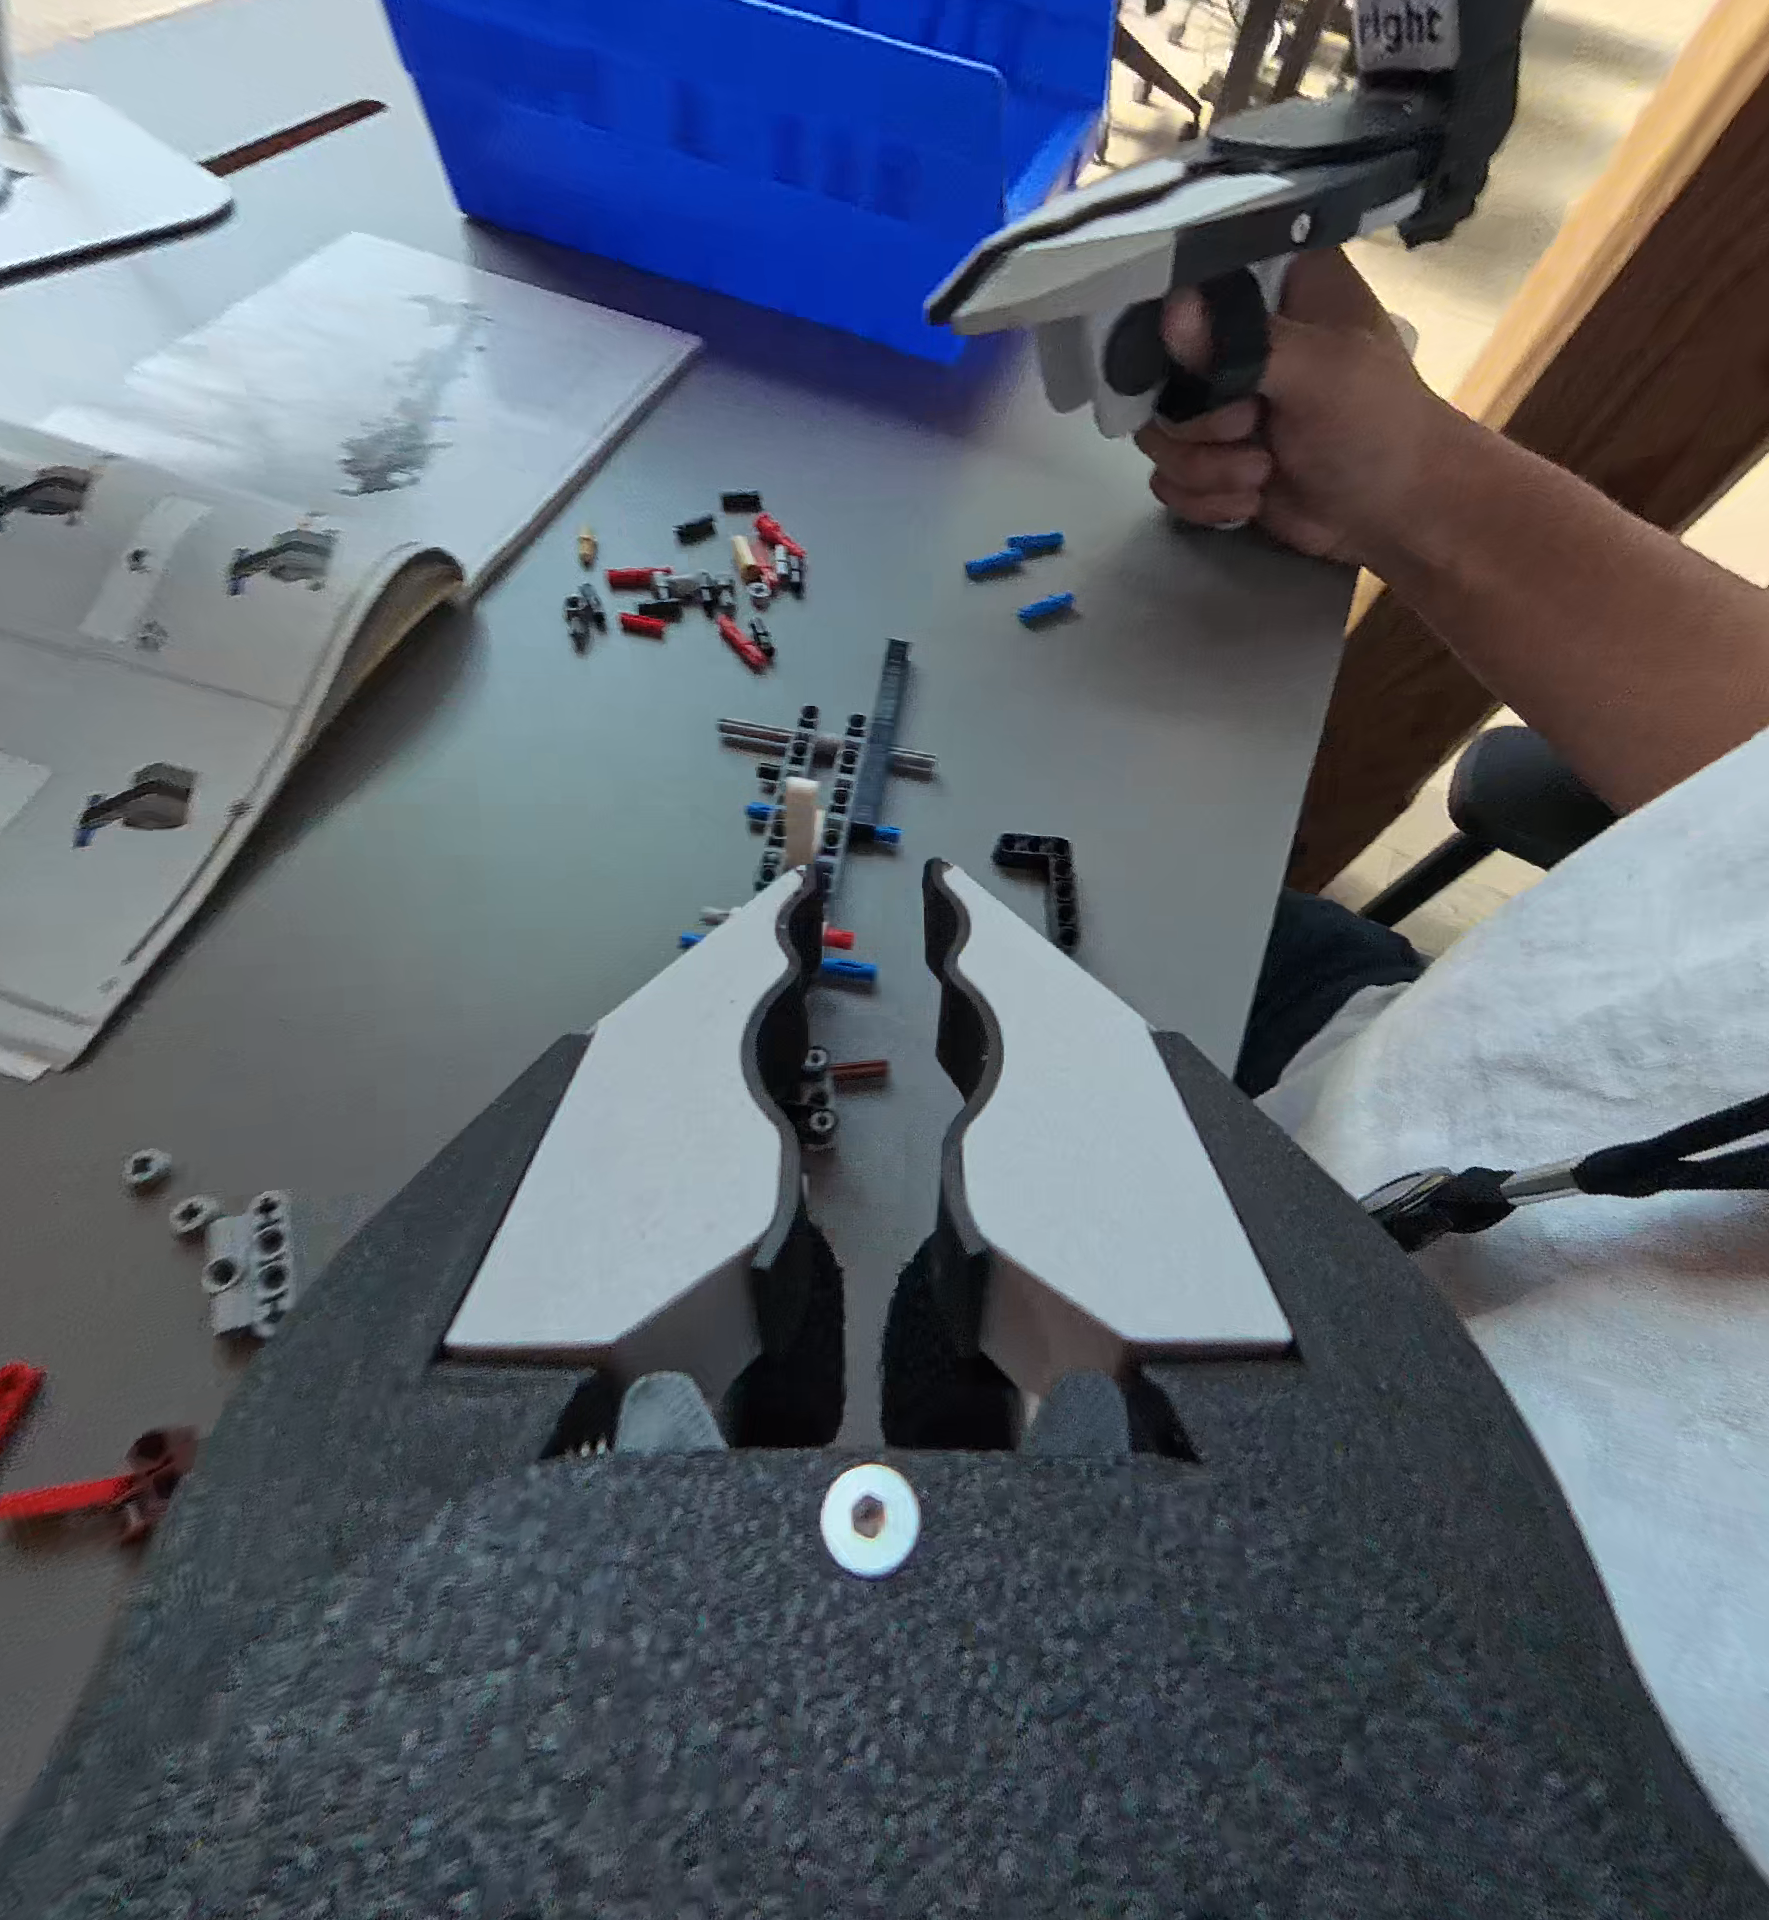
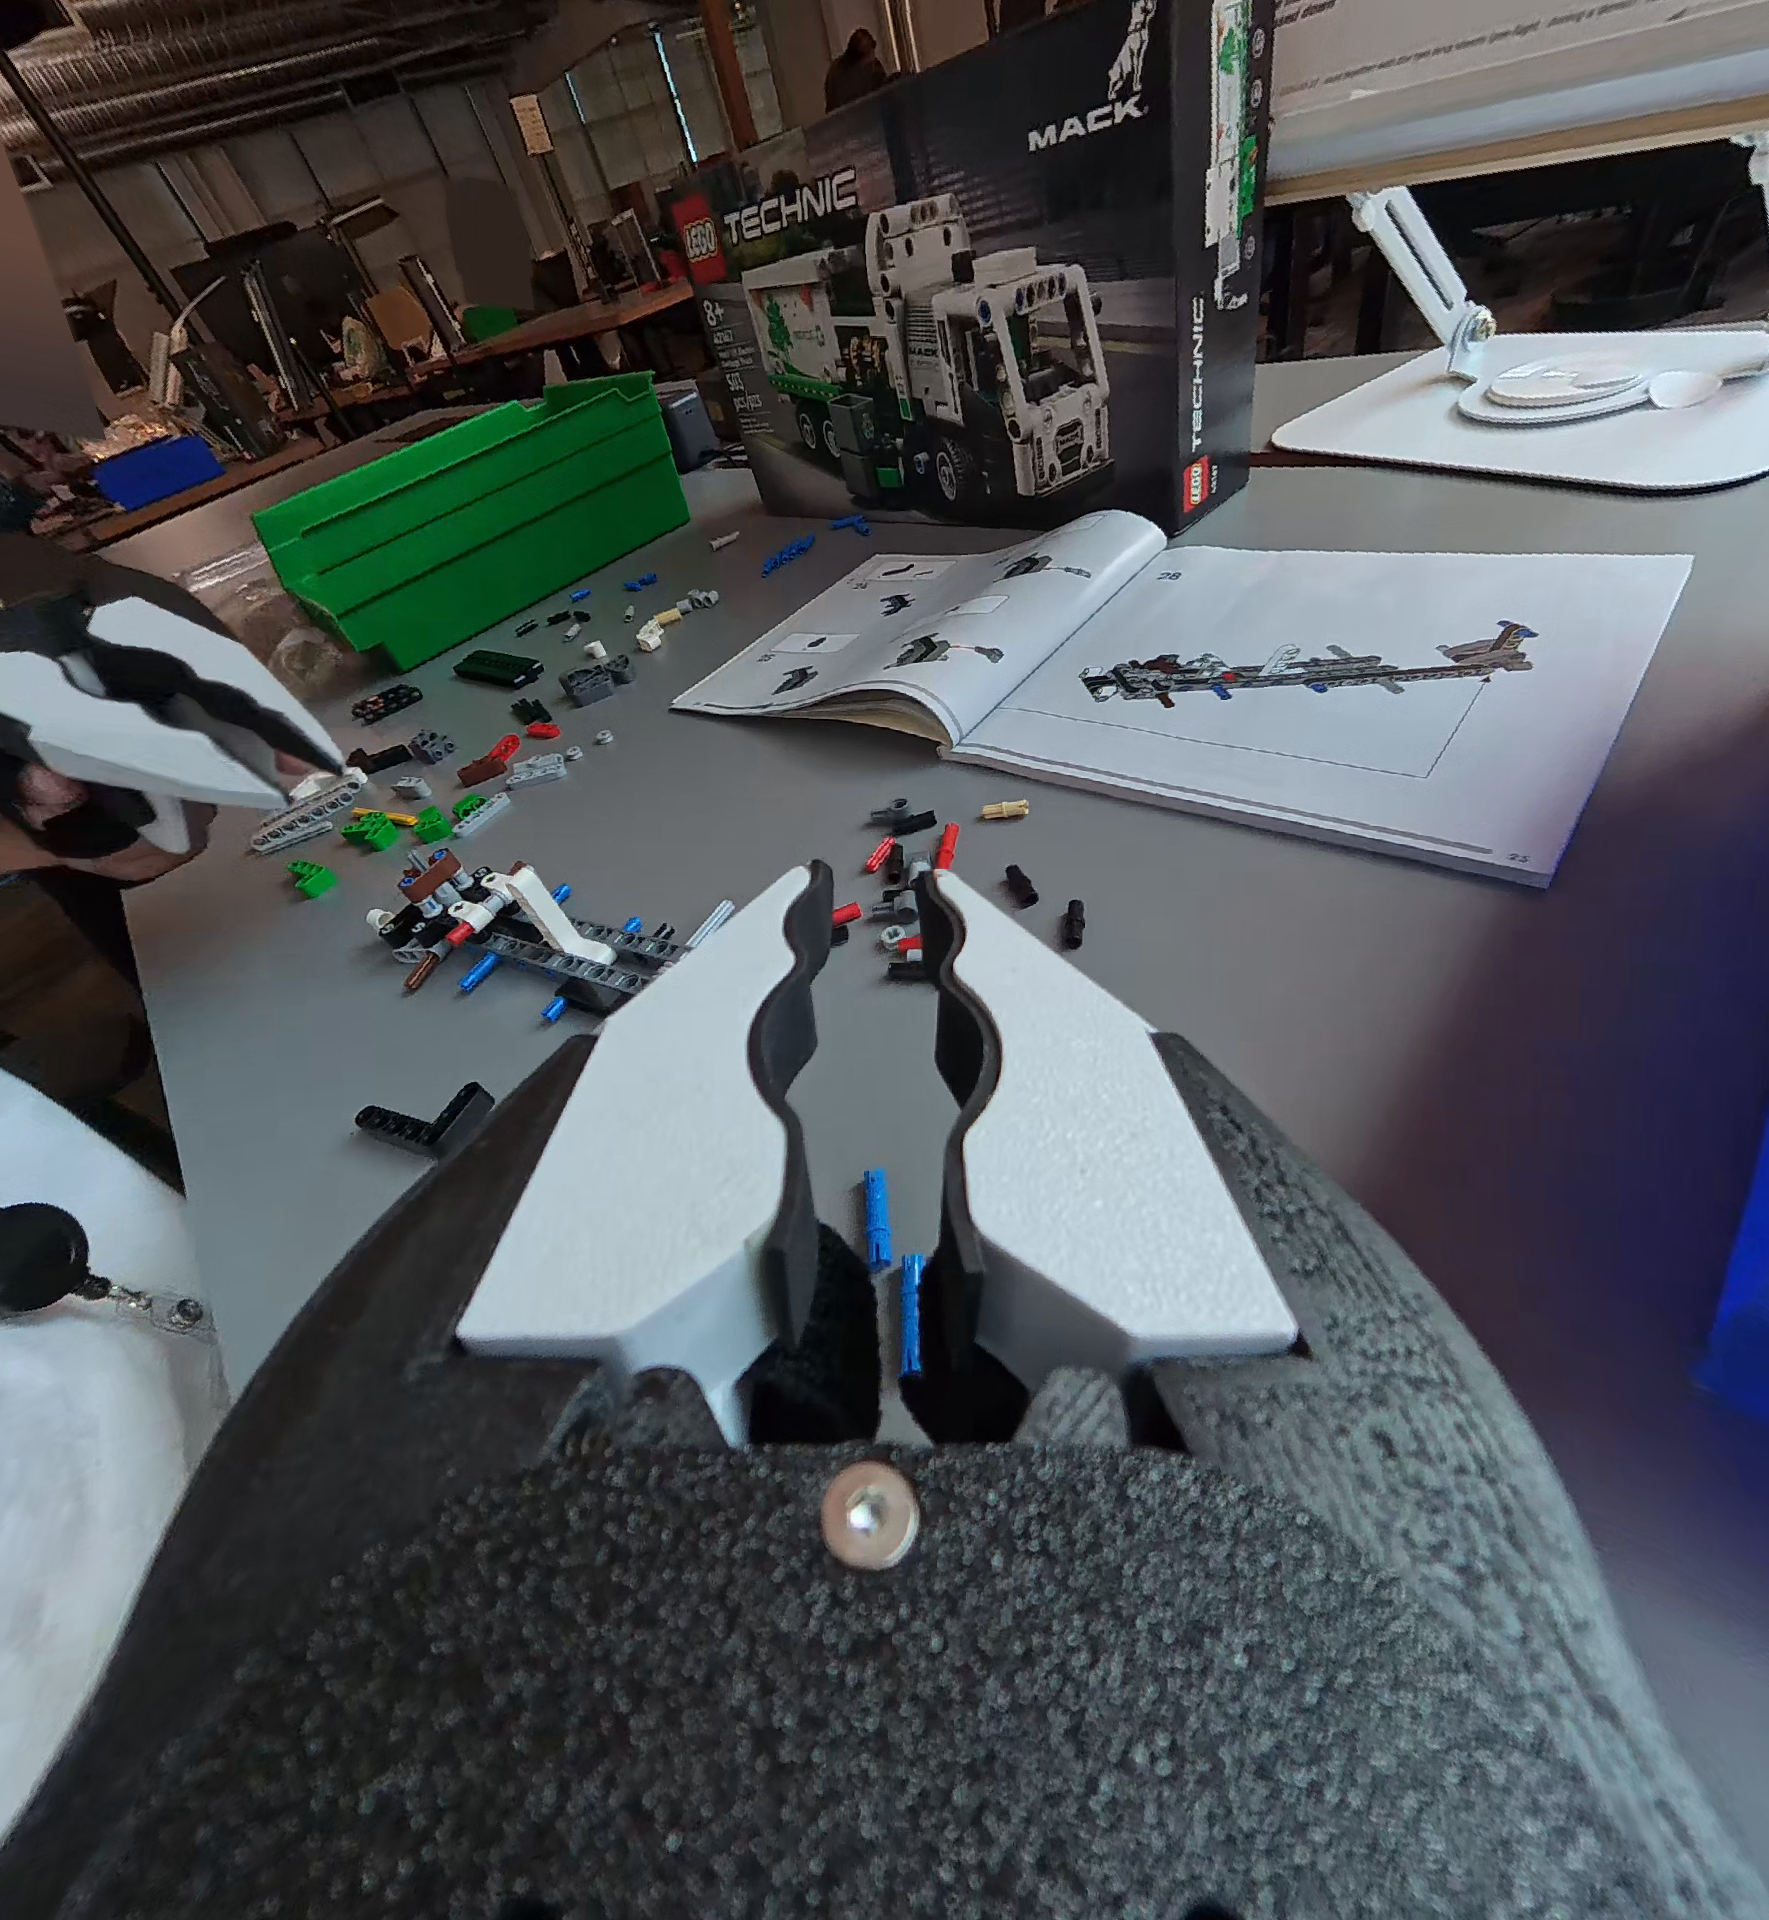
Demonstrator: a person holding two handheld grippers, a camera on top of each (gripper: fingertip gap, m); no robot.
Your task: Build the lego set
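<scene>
Counter: smooth matt grey laminate.
Tongs: matt white plastic fingers, black rubbery wavy pads, coarse speckled black housing, bright metal screw.
Building pieces: glossy hard plastic.
Booklet: semi-gloss paper.
Bins: shiny moulded plastic.
Box: printed glossy cardboard.

There were two grippers, two bins, blue and green. One open booklet and one box lay far. Small loose pins were too many to count.
</scene>
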